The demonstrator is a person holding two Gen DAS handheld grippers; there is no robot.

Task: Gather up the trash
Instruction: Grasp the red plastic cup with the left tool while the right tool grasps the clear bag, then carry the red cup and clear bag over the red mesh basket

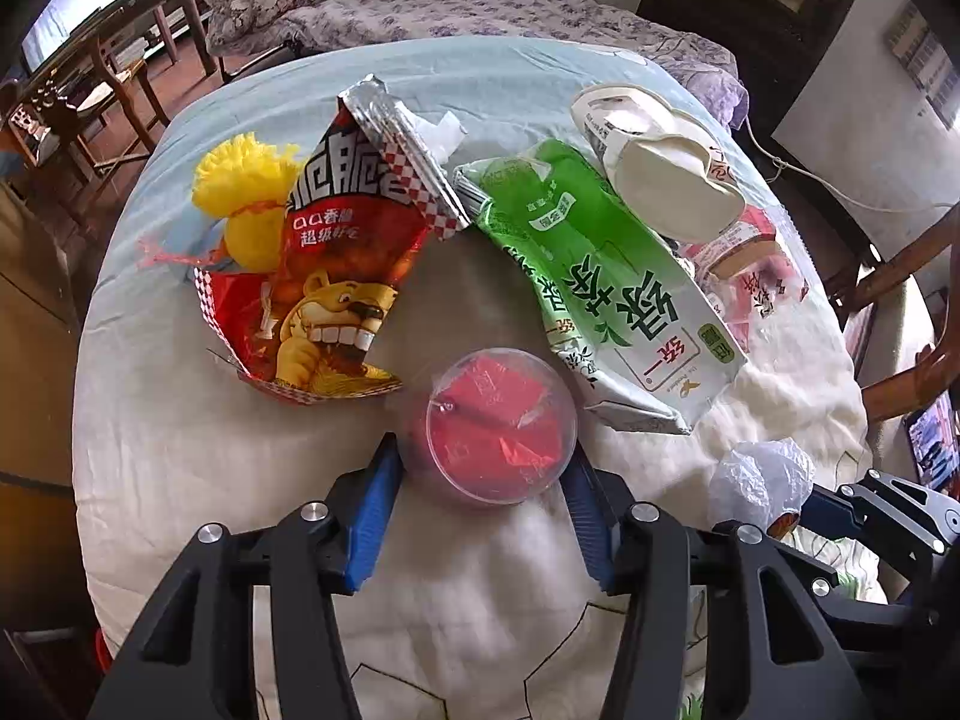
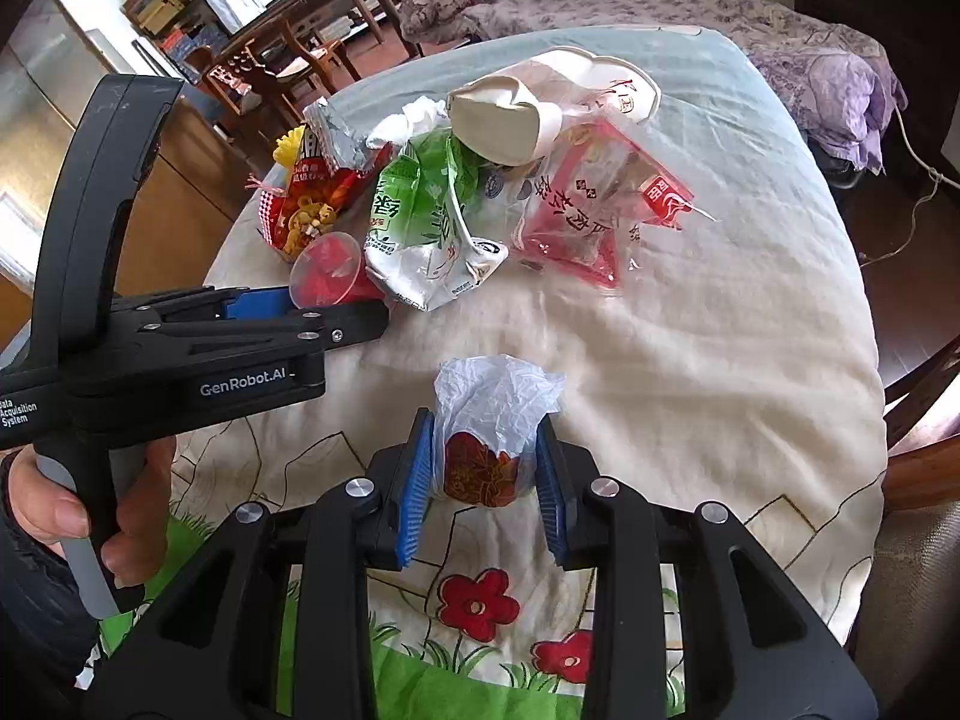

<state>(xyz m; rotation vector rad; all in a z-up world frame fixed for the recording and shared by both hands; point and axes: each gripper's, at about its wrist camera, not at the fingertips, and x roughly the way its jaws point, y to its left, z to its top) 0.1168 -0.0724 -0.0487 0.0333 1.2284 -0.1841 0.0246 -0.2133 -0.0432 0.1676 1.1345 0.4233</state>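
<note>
Left gripper [image 1: 483,468] has its blue pads on either side of a clear cup [image 1: 501,426] with red wrapper scraps inside; the jaws look clenched on the cup's wall, just below the rim. Right gripper [image 2: 483,468] grasps a wad [image 2: 489,432] of thin crinkled plastic around something dark red, low on the quilt [image 2: 690,372] near the flower embroidery.

The cup lies on its side at the front of the pile, mouth toward the left camera. I judge it light, thin-walled and springy: too hard a squeeze would buckle it, and its smooth side could slip, so a hold across the body near the rim seems best.

Behind it lie a red snack bag [image 1: 336,276], a green tea carton [image 1: 600,276] flattened and creased, a white paper cup [image 1: 666,180] crushed on top, and a clear red-printed wrapper [image 2: 594,204]. All look light and limp; the bags want pinching at a folded edge, the carton along its stiffer seam. Yellow mesh [image 1: 246,198] sits to the left of the snack bag, soft and easy to snag.

The wad looks soft and compressible, so the film could slide out of the pads.
</note>
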